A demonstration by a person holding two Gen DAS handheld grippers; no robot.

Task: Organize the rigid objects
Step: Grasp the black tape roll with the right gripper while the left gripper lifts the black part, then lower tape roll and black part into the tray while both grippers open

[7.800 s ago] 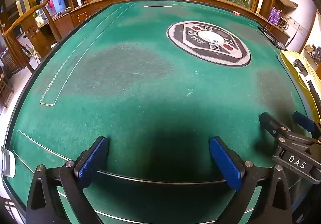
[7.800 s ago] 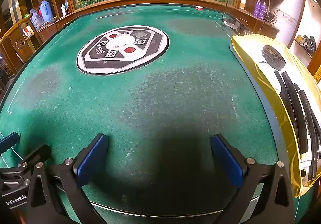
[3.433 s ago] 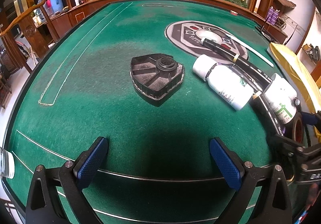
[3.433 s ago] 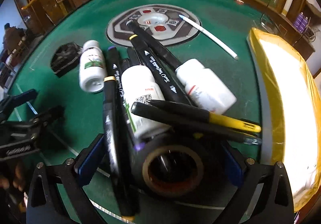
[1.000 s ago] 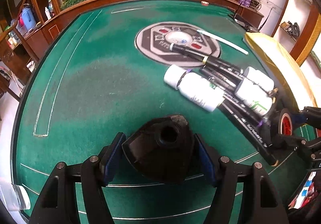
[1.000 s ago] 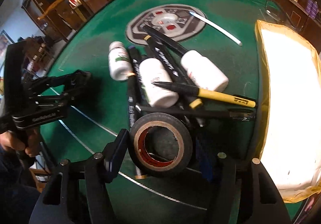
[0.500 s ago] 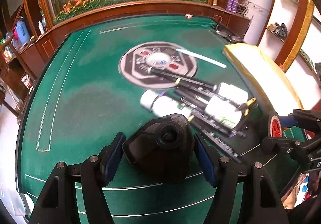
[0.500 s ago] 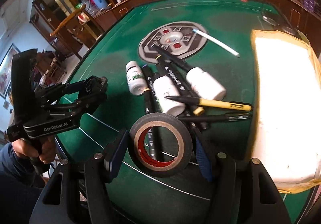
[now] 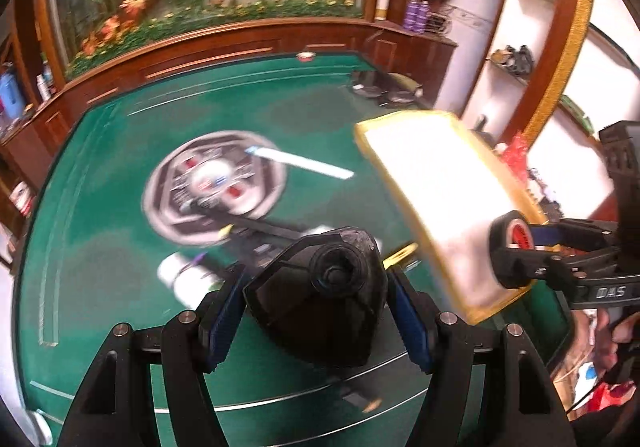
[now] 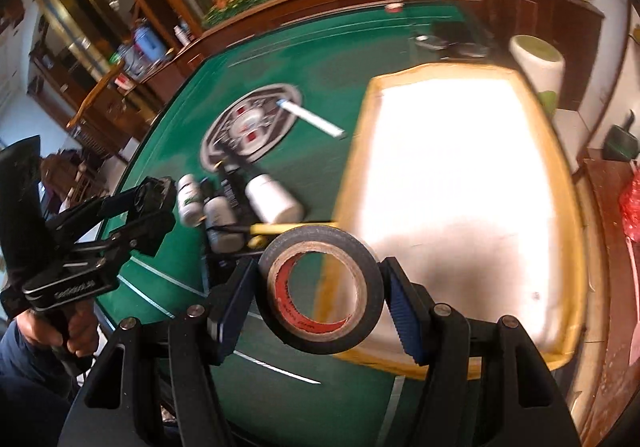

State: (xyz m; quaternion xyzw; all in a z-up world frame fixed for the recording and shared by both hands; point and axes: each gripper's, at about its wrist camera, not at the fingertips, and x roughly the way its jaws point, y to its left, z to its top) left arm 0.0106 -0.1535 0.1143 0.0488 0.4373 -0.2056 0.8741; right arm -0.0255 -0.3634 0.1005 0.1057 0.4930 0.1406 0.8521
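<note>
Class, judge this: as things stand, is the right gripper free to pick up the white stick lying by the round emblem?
Probably not: the right gripper is shut on the tape roll, so its fingers are occupied; the white stick itself lies uncovered.

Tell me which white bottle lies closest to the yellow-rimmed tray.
The largest white bottle, rightmost of the three; the two smaller bottles lie left of it, beyond the markers.

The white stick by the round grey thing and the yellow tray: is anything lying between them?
No. In the right wrist view, only bare green felt separates the white stick from the yellow tray. The left wrist view agrees.
</note>
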